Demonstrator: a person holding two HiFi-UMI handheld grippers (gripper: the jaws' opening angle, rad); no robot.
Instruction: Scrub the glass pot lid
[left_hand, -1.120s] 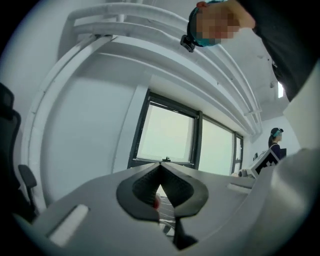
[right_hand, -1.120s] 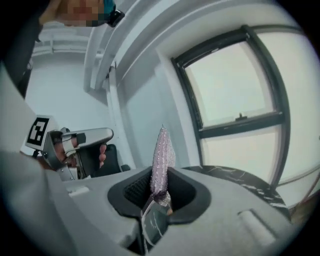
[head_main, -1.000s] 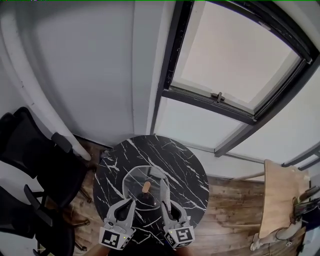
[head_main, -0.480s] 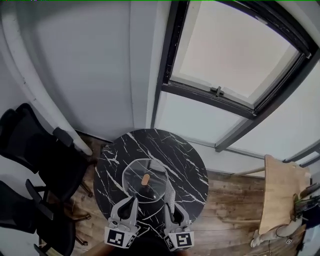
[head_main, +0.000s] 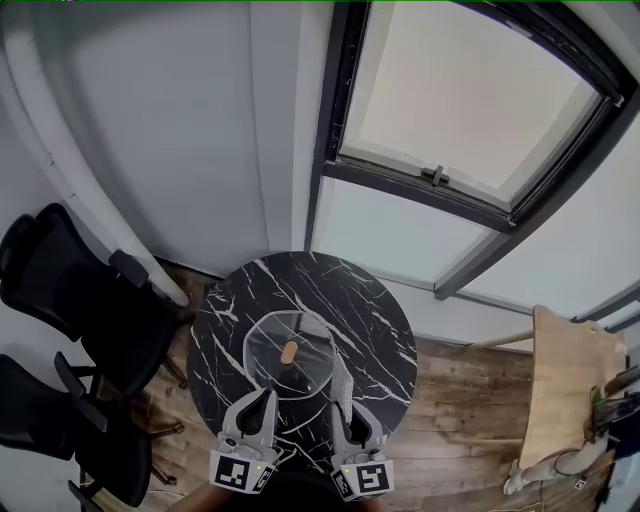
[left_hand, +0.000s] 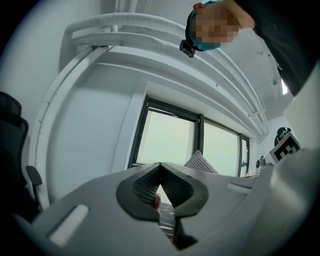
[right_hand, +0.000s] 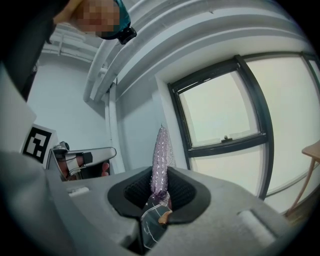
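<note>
Right gripper (right_hand: 161, 183): jaws closed on a lilac glittery scrubbing cloth (right_hand: 161, 150), which stands up past the tips. In the head view the right gripper (head_main: 341, 413) is over the near edge of the desk (head_main: 385, 330), and the cloth (head_main: 342, 386) points at the near right rim of the glass pot lid (head_main: 268, 345); contact cannot be told.
Left gripper (left_hand: 160, 168): jaws together at the tips, nothing clamped. It is level with the right gripper, just short of the lid's near left rim.
Lid: flat on the round black marble desk, wooden knob (head_main: 290, 351) up.
Surroundings: black chairs (head_main: 60, 300) to the left; window (head_main: 470, 100) beyond; wooden floor (head_main: 455, 430).
</note>
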